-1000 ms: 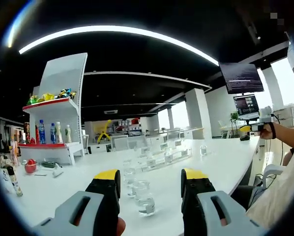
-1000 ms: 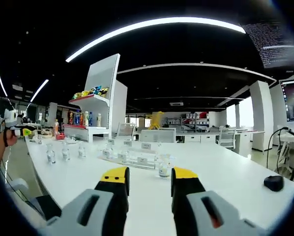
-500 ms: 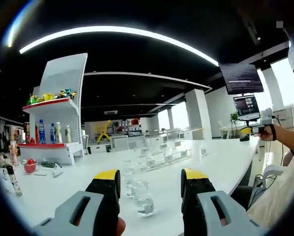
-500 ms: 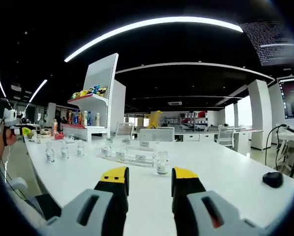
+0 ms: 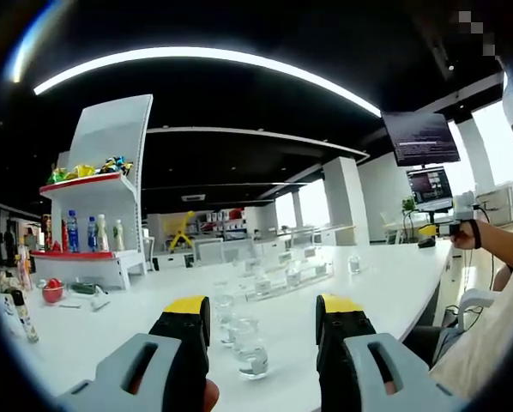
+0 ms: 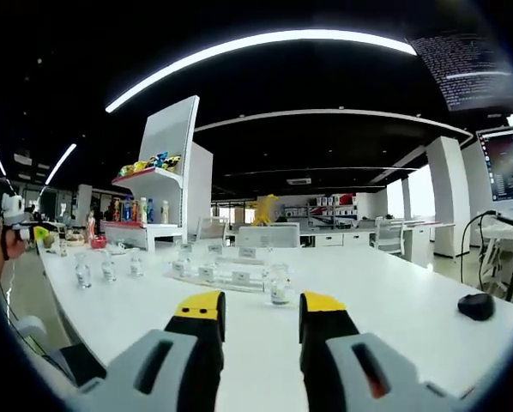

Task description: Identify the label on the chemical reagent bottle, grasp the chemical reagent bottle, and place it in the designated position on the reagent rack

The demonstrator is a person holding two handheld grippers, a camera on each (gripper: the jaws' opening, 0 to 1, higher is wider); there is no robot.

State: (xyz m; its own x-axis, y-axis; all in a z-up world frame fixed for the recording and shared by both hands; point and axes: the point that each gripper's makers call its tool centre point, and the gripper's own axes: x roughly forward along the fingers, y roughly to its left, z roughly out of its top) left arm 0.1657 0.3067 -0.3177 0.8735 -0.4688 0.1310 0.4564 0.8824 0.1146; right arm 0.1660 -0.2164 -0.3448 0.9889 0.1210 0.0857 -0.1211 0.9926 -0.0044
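Both claws released, hovering over white surface (image 6: 394, 292). Left claw (image 5: 262, 319) has nearest reagent bottle (image 5: 251, 350) between its jaws, untouched. Right claw (image 6: 258, 311) faces bottle (image 6: 279, 284) beside clear reagent rack (image 6: 226, 275).

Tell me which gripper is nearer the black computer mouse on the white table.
Right. The black computer mouse lies beside the right gripper, toward its right. The left gripper is held off the table's far end.
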